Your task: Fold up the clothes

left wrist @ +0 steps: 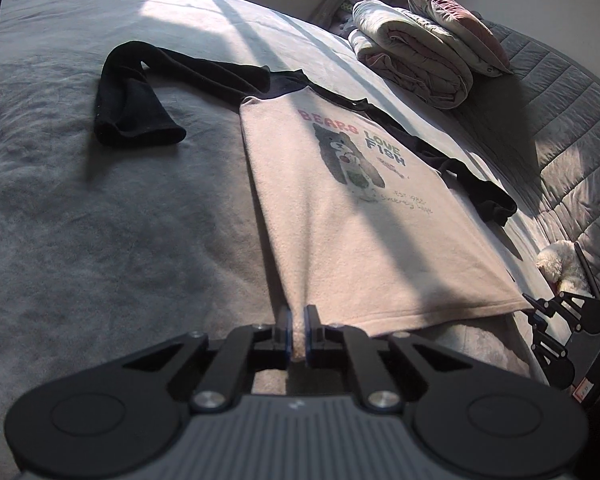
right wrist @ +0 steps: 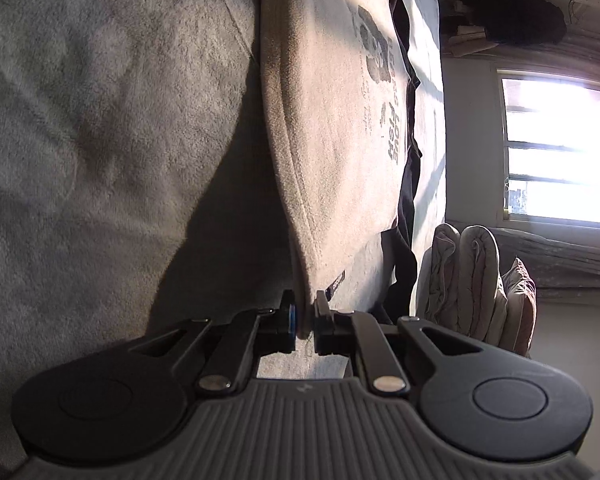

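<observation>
A beige raglan sweatshirt [left wrist: 364,208] with black sleeves [left wrist: 136,100] is lying front-up on a grey bed blanket [left wrist: 100,240], its bear print and the words "BEARS LOVE FISH" readable only in the left wrist view. The left gripper [left wrist: 298,330] is pinching one bottom hem corner, fingers clamped on the fabric. The right gripper [right wrist: 306,316] is gripping the other hem corner (a small dark label sits just beside it), fingers closed on the cloth; it is also showing at the edge of the left view [left wrist: 540,312]. A folded quilt [left wrist: 412,64] with a pink pillow [left wrist: 456,20] on top is resting near the headboard side. Only the right wrist view is taking in the bright window [right wrist: 560,152].
</observation>
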{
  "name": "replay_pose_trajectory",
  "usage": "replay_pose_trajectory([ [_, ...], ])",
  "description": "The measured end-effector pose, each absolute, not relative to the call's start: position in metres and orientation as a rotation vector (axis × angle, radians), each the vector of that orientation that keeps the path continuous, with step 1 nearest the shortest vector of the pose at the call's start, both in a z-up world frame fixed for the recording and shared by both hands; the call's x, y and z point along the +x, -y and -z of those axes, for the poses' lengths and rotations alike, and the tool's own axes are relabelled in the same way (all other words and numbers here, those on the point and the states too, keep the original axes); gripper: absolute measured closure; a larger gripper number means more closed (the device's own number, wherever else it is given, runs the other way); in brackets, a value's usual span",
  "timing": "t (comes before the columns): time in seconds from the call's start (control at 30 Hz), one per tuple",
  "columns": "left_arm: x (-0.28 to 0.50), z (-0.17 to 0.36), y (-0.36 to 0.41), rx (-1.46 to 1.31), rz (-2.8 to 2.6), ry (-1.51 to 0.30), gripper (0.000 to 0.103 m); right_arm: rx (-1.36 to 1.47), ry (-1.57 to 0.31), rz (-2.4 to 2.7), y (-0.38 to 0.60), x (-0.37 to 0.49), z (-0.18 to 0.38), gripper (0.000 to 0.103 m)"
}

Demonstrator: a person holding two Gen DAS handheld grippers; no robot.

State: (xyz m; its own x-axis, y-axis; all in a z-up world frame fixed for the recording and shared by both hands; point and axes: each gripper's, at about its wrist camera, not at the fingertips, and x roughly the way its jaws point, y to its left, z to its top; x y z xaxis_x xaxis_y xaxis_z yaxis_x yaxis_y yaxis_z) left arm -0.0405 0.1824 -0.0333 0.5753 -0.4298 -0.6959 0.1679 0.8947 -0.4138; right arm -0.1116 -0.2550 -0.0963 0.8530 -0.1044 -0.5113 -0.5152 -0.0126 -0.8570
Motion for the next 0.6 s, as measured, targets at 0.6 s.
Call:
replay_pose_trajectory([
  [0.6,-0.043,0.050,-0.186,-0.238,0.365,-0.995,0.097,-1.511,-0.539,-0.390,0.256,-0.117,0.112,0.091],
])
